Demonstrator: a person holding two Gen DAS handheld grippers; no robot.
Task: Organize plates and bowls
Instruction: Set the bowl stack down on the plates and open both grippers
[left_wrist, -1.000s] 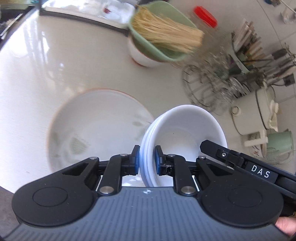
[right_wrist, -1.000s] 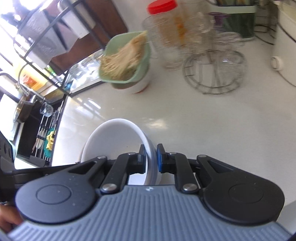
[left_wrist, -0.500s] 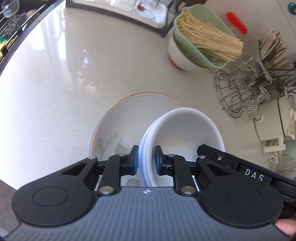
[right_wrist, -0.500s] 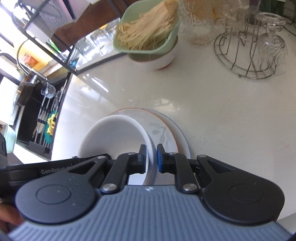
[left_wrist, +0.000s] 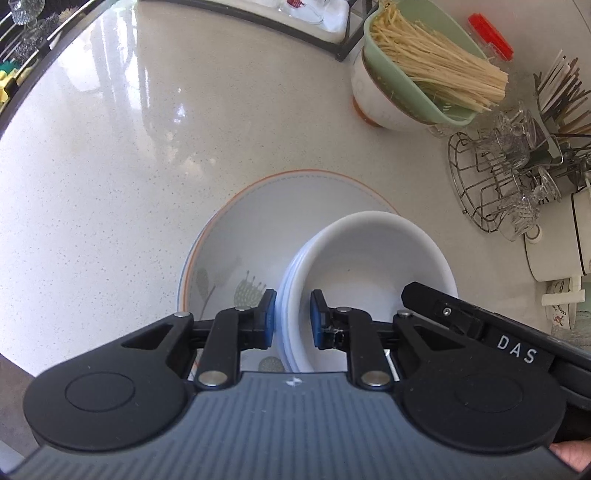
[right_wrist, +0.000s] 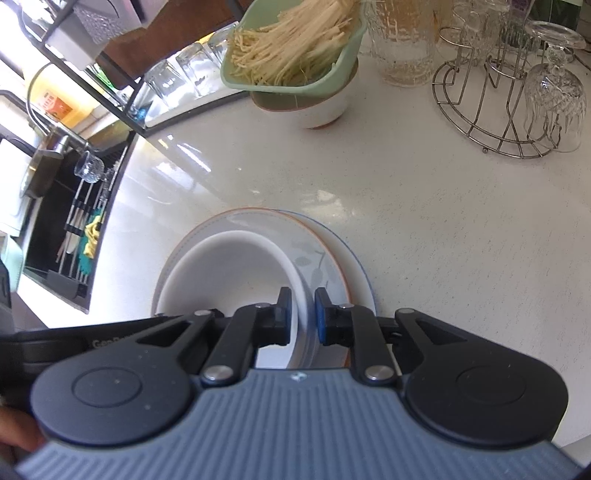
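A stack of white bowls sits over a stack of flower-patterned plates with an orange rim on the white counter. My left gripper is shut on the left rim of the bowl stack. My right gripper is shut on the right rim of the same bowl stack, above the plates. I cannot tell whether the bowls touch the top plate.
A green colander of noodles sits in a white bowl at the back. A wire rack with glasses stands to the right, a white pot beside it. A sink with a dish rack lies to the left.
Both grippers have carried the bowl stack over the plates and lowered it toward them. The grips have not changed.
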